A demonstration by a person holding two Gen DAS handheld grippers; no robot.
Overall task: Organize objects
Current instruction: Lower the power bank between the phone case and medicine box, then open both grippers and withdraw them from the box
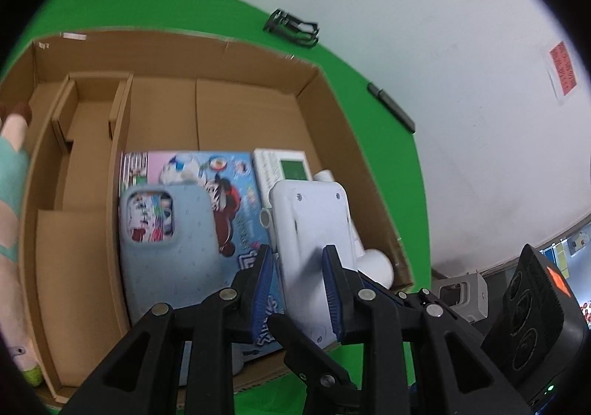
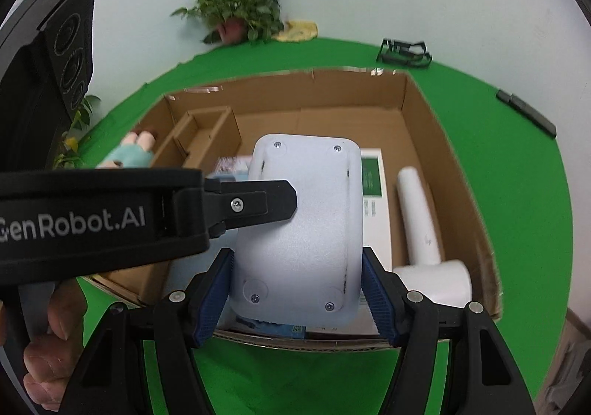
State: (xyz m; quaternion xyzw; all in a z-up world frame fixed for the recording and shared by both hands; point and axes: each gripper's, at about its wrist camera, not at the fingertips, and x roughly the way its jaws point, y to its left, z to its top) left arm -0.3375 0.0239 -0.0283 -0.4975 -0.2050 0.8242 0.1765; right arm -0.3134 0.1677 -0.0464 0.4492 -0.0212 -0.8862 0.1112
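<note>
A white plastic device (image 2: pixel 299 230), its screwed back facing up, hangs over the near end of an open cardboard box (image 2: pixel 406 90). My right gripper (image 2: pixel 299 293) is shut on it, blue pads pressing both its long sides. My left gripper (image 1: pixel 297 289) is shut on the same white device (image 1: pixel 310 226) from the left, one finger (image 2: pixel 266 202) lying across its top. Beneath, in the box (image 1: pixel 221 42), lie a colourful picture box (image 1: pixel 229 171), a grey-blue phone case (image 1: pixel 173 260), a white carton with a green panel (image 1: pixel 284 167) and a white hair-dryer-shaped item (image 2: pixel 421 223).
Cardboard dividers (image 1: pixel 118 141) split the box's left part into compartments. A doll (image 2: pixel 136 149) lies outside its left wall. On the green cloth stand a potted plant (image 2: pixel 236 12), a yellow rag (image 2: pixel 299 29), a black wire frame (image 2: pixel 404 51) and a dark marker (image 2: pixel 526 112).
</note>
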